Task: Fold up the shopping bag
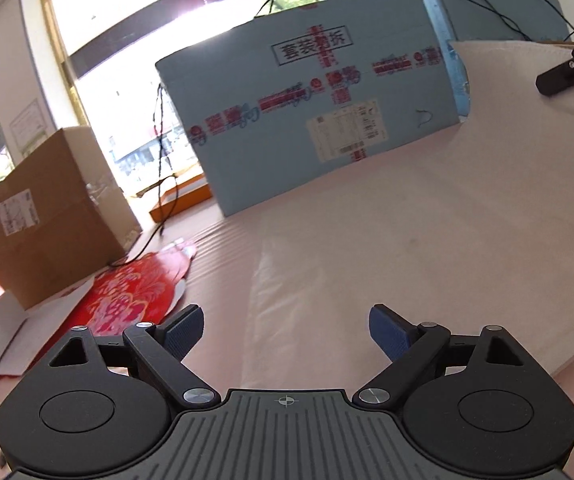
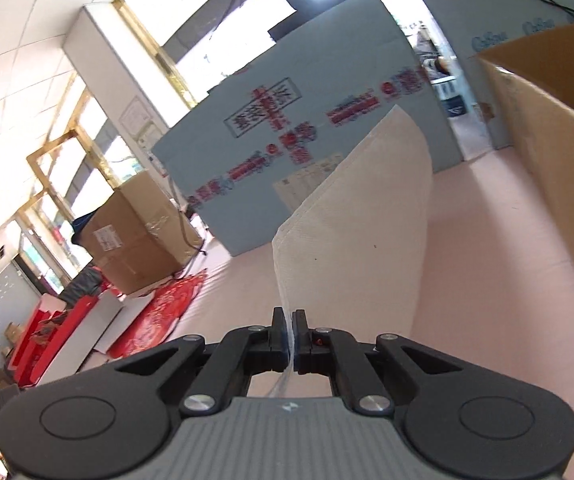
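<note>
Right gripper [image 2: 290, 334] fingers pinched on lifted white shopping bag [image 2: 351, 232], left gripper [image 1: 285, 330] fingers wide, empty, bag's far edge cut off

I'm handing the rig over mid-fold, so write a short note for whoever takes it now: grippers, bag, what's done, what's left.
Right gripper: shut on an edge of the white shopping bag, holding that part lifted off the pink table.
Left gripper: open, empty, hovering over the bag's near end.
Bag: mostly flat on the table, in front of the blue box.
Done: edge gripped and raised.
Left: probably carry the edge across, lay it down, flatten, finish folding.
</note>
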{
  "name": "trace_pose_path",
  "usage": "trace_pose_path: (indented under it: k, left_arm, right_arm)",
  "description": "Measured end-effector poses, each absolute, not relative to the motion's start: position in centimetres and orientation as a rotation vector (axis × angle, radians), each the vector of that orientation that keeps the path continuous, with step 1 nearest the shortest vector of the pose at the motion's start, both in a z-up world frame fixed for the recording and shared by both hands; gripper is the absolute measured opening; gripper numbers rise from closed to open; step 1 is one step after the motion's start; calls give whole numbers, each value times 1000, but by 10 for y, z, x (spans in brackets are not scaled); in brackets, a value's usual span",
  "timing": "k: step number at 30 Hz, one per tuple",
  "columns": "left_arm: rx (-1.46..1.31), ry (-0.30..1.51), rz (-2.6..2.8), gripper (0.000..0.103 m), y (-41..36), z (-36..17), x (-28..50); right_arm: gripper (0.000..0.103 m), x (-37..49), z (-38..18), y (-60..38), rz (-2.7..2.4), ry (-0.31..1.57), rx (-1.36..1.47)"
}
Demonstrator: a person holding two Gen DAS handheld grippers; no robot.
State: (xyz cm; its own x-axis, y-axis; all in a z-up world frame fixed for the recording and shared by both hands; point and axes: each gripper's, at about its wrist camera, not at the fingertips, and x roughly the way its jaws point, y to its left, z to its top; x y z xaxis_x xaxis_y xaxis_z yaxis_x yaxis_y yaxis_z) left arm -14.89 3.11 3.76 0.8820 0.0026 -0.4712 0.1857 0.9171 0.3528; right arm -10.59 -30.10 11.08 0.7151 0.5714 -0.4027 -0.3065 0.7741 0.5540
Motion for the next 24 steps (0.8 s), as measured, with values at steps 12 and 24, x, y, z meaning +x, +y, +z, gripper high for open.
trace_pose_path:
  k: [12,24]
  left_arm:
    - [-38,481,-73,96,100,27,-158]
    - [-441,443,-64,96,153,14,-159]
  right_arm:
    - [3,-46,107,-157,719,685,329]
    - [55,-25,66,-76,769,876,238]
